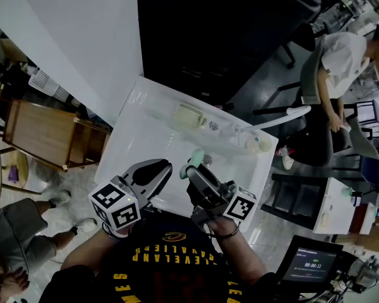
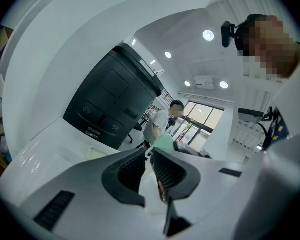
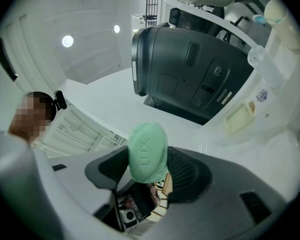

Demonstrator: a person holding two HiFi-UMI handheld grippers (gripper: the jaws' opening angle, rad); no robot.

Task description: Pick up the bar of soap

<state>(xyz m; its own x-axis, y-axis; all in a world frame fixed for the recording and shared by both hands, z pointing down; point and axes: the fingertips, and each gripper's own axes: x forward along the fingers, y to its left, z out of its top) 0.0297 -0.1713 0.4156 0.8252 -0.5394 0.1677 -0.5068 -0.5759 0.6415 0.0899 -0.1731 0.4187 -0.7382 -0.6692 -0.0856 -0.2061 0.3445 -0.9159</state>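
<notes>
White washbasin (image 1: 134,115) spreads out below me, set against a tall black machine (image 1: 227,30) at its far side, with a white wall panel (image 1: 76,36) to the left. On the basin's far ledge lies a pale ribbed soap dish (image 1: 188,115) with nothing on it, and just to its right stand the tap fittings (image 1: 240,133) with a white spout (image 1: 284,113) reaching out past the edge.

My right gripper (image 1: 199,172) is raised above the near part of the basin, its jaws pinching the green bar of soap (image 1: 194,156) by its two broad faces. In the right gripper view the bar (image 3: 147,151) stands on end between the ribbed pads (the stamped lettering faces the camera), sticking up above the jaw tips, clear of the basin and well apart from the dish (image 3: 240,116).

My left gripper (image 1: 159,171) hangs just beside the right one, at about the same height. Its jaws are drawn together to a thin slit at the tips and hold nothing; in the left gripper view the green bar (image 2: 165,143) shows just beyond them, off to the right.

Across the room a person (image 1: 338,62) sits on a chair. A wooden cart (image 1: 44,131) stands on the floor left of the basin, and a dark timer screen (image 1: 309,261) glows at lower right.
</notes>
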